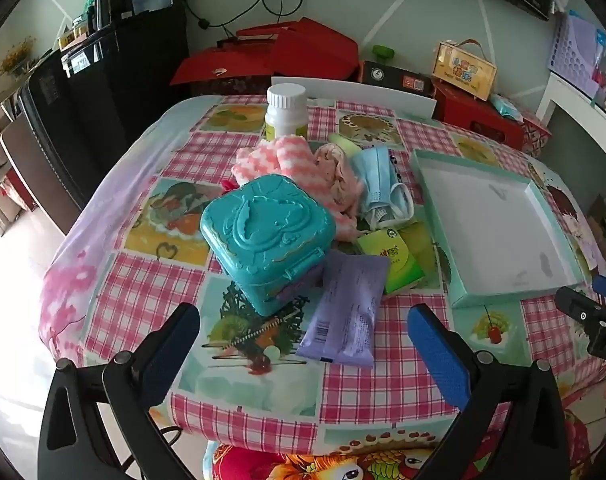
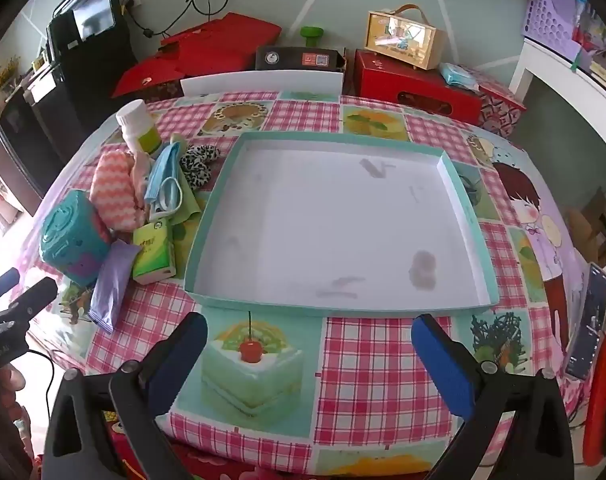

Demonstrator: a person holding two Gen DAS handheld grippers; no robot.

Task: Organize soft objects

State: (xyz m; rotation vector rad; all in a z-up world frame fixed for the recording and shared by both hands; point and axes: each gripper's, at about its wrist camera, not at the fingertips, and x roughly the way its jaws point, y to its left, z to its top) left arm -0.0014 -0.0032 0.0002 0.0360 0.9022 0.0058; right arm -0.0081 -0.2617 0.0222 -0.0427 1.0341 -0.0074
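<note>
The soft things lie heaped on the left part of the surface [image 2: 367, 344]: a pink-and-white cloth [image 1: 277, 156], a blue mask [image 1: 379, 184], a green tissue pack [image 1: 395, 258], a purple wipes pack [image 1: 345, 312] and a spotted scrunchie [image 2: 197, 164]. Mixed in with them are a hard teal case [image 1: 267, 240] and a white bottle [image 1: 285, 114], which probably do not belong with the soft lot. The wipes pack leans against the case, and the tissue pack lies just beside the tray.

The tray [image 2: 469, 216], a shallow box with teal walls, sits just to the right of the heap and holds nothing; only faint marks show on its white floor. Placed beside the pile, it is likely meant to receive the soft items.

The left gripper [image 1: 303, 332] hovers near the wipes pack and case, jaws spread wide and holding nothing. The right gripper [image 2: 309, 344] hangs before the tray's near wall, jaws likewise wide apart and empty. Sorting appears not yet begun, and the wipes pack looks the easiest first pick.
</note>
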